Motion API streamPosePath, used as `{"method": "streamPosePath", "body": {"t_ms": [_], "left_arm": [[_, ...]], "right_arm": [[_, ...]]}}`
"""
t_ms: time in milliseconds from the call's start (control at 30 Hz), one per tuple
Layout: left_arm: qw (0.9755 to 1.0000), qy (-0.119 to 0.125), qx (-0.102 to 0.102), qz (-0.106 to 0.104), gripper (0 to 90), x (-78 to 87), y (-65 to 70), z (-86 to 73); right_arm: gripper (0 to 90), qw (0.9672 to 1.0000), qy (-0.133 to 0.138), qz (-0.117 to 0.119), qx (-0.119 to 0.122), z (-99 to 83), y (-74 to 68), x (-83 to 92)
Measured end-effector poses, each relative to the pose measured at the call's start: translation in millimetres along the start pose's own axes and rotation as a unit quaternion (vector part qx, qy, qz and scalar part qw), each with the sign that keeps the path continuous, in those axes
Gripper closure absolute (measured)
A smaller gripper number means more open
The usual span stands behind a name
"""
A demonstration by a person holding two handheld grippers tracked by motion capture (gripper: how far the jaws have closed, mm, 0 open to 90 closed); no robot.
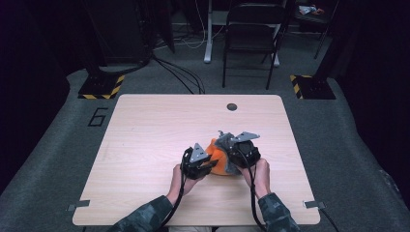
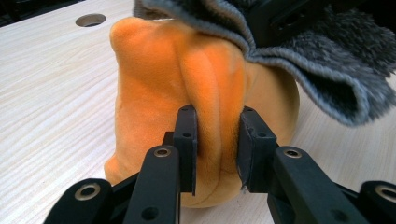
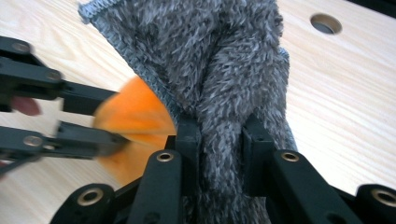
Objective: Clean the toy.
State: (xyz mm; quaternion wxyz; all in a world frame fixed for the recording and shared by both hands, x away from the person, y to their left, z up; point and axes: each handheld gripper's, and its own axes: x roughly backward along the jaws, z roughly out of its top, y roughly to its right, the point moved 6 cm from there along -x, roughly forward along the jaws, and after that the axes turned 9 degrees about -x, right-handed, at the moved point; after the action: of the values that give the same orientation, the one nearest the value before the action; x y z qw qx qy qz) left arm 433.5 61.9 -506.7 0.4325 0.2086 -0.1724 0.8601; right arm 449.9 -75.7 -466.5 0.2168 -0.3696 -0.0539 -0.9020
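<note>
Right now the left gripper (image 2: 217,135) pinches a raised fold of the orange plush (image 2: 187,84), jaws clamped on it, while the right gripper (image 3: 219,140) squeezes a bunched ridge of the grey fuzzy cloth (image 3: 219,60). Both soft things sit together at mid-worktop (image 1: 145,125), the grey cloth draped over the orange plush's far side, toward the right hand. Any separation probably turns on pulling sideways apart. Orange is smooth velour, rounded; grey is shaggy, hemmed, limp.
</note>
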Motion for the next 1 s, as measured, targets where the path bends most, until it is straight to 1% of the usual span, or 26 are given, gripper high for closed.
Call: {"method": "streamPosePath", "body": {"t_ms": [33,67,167,200,233,267,300,333,367,400,433,467,500,533,600,633,667,700,767,833,867,900,933,967,1000], "left_arm": [[1.0,0.0,0.0,0.0,71.7,0.0,0.0,0.0],[1.0,0.001,-0.002,0.002,71.7,0.0,-1.2,-0.1],[1.0,0.003,0.0,0.001,71.7,-0.1,-1.7,-0.2],[1.0,0.002,0.0,-0.002,71.7,0.1,-1.8,-0.4],[1.0,0.002,0.0,-0.002,71.6,0.0,-1.8,-0.5],[1.0,0.003,0.0,-0.001,71.6,-0.2,-1.9,-0.5],[1.0,0.003,0.004,0.001,71.6,-0.3,-1.9,-0.7],[1.0,0.002,0.003,-0.002,71.6,0.0,-2.3,-0.9],[1.0,0.002,0.003,-0.002,71.5,0.0,-2.3,-0.9],[1.0,0.002,0.004,-0.003,71.5,-0.1,-2.7,-1.2],[1.0,0.002,0.004,-0.003,71.5,-0.1,-2.7,-1.2],[1.0,0.002,0.007,-0.004,71.5,-0.3,-2.5,-1.4],[1.0,0.002,0.005,-0.002,71.5,-0.1,-3.2,-1.6],[1.0,0.002,0.006,-0.002,71.5,0.0,-3.5,-1.9],[1.0,0.002,0.008,-0.002,71.5,0.3,-5.7,-3.2],[0.9999,0.002,0.011,-0.001,71.4,0.3,-6.4,-3.6],[0.9999,0.002,0.011,-0.001,71.4,0.3,-6.4,-3.6],[0.9999,0.003,0.012,-0.001,71.4,0.4,-6.9,-3.8],[0.9999,0.004,0.014,-0.001,71.3,0.5,-7.5,-4.2],[0.9999,0.003,0.014,0.0,71.3,0.7,-7.8,-4.3],[0.9999,0.003,0.013,0.0,71.1,0.9,-8.4,-4.5],[0.9999,0.004,0.015,0.001,71.1,0.9,-8.8,-4.6],[0.9999,0.004,0.016,0.0,71.0,0.9,-9.1,-4.7],[0.9998,0.005,0.017,0.001,70.7,0.9,-9.3,-4.7],[0.9998,0.006,0.019,0.001,70.7,0.5,-9.1,-4.6]], "right_arm": [[72.9,1.0,0.0,0.0,0.0,0.0,0.0,0.0],[72.9,1.0,-0.005,-0.004,-0.007,-1.7,6.3,-0.7],[72.9,0.9997,-0.012,-0.01,-0.019,-6.4,18.0,-3.8],[72.9,0.9997,-0.012,-0.01,-0.019,-6.4,18.0,-3.8],[72.9,0.9992,-0.019,-0.014,-0.033,-11.2,26.4,-6.7],[72.9,0.9992,-0.019,-0.014,-0.033,-11.2,26.4,-6.7],[72.9,0.9983,-0.028,-0.016,-0.048,-16.0,33.8,-9.4],[72.9,0.9982,-0.031,-0.02,-0.047,-18.0,38.1,-11.5],[73.0,0.9978,-0.035,-0.023,-0.051,-20.8,42.2,-13.6],[73.0,0.9972,-0.04,-0.021,-0.059,-23.8,45.3,-15.6],[73.0,0.9972,-0.04,-0.021,-0.059,-23.8,45.3,-15.6],[73.0,0.9961,-0.052,-0.027,-0.066,-29.4,51.0,-20.2],[73.0,0.9956,-0.056,-0.03,-0.068,-32.1,53.5,-22.6],[73.0,0.9956,-0.059,-0.032,-0.065,-34.8,56.0,-25.5],[72.9,0.9941,-0.078,-0.037,-0.066,-42.4,58.3,-32.6],[73.0,0.993,-0.085,-0.036,-0.074,-46.3,58.1,-36.0],[73.0,0.993,-0.085,-0.036,-0.074,-46.3,58.1,-36.0],[73.0,0.9937,-0.085,-0.026,-0.068,-48.3,58.7,-39.1],[72.9,0.993,-0.091,-0.023,-0.071,-48.4,60.2,-39.5],[72.9,0.9927,-0.092,-0.027,-0.074,-47.2,61.3,-37.4],[73.0,0.9927,-0.084,-0.03,-0.081,-42.4,64.7,-30.4],[73.0,0.9927,-0.084,-0.03,-0.081,-42.4,64.7,-30.4],[73.1,0.9931,-0.074,-0.032,-0.086,-38.4,67.0,-25.1],[73.0,0.9947,-0.041,-0.027,-0.09,-26.6,68.5,-11.5],[73.1,0.9953,-0.026,-0.022,-0.09,-20.1,66.3,-3.4]]}}
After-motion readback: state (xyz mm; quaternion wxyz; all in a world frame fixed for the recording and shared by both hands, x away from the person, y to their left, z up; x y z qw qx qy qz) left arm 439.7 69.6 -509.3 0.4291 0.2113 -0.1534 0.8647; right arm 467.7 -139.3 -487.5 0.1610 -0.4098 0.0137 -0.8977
